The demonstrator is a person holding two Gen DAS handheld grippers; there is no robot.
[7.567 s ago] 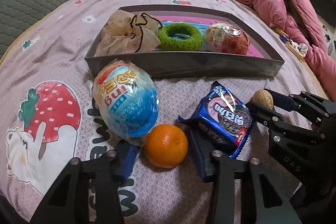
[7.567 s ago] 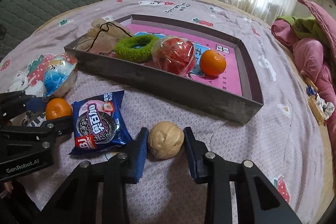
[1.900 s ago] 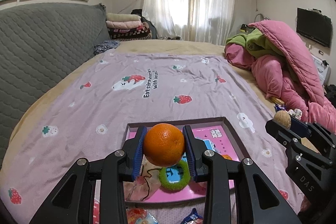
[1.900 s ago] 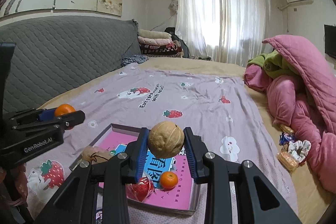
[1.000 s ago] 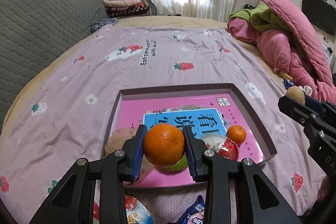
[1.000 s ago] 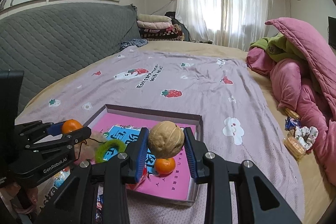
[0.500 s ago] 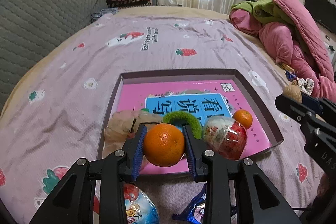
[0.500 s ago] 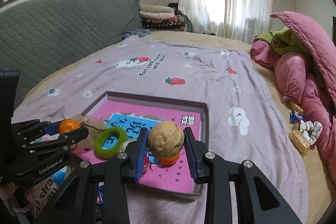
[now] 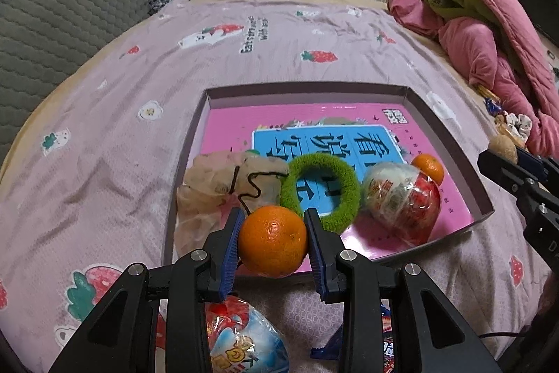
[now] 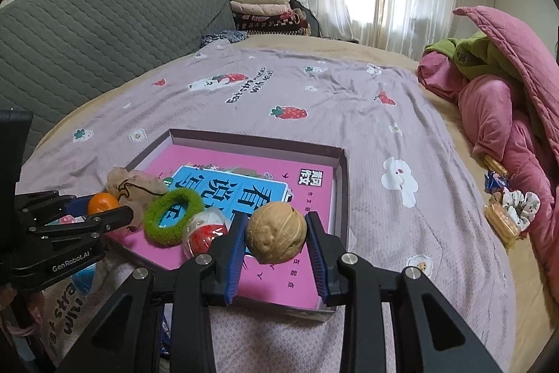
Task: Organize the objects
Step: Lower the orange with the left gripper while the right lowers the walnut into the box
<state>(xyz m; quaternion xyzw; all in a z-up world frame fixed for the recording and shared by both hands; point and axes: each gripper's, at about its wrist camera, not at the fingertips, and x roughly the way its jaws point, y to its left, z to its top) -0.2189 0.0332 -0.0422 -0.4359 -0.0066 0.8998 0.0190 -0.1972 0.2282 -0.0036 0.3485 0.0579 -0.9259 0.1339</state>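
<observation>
My left gripper [image 9: 273, 242] is shut on an orange [image 9: 273, 241] and holds it above the near edge of the shallow grey box [image 9: 450, 128]. My right gripper [image 10: 276, 236] is shut on a walnut [image 10: 276, 232] above the box's near right part [image 10: 344, 184]. The box has a pink and blue bottom and holds a beige pouch [image 9: 223, 184], a green ring [image 9: 319, 191], a wrapped red egg toy [image 9: 401, 198] and a small orange [image 9: 427, 167]. The left gripper also shows in the right wrist view [image 10: 104, 208], and the right gripper in the left wrist view [image 9: 506, 159].
A blue wrapped egg toy [image 9: 241, 341] and a blue snack packet [image 9: 391, 334] lie on the strawberry bedspread [image 9: 87, 163] in front of the box. Pink and green bedding [image 10: 506, 86] is piled at the right, with small snacks [image 10: 503, 219] beside it. A grey headboard [image 10: 87, 34] stands at the left.
Both grippers have come down and closer to the box, each still holding its load. The box's contents now appear larger and nearer.
</observation>
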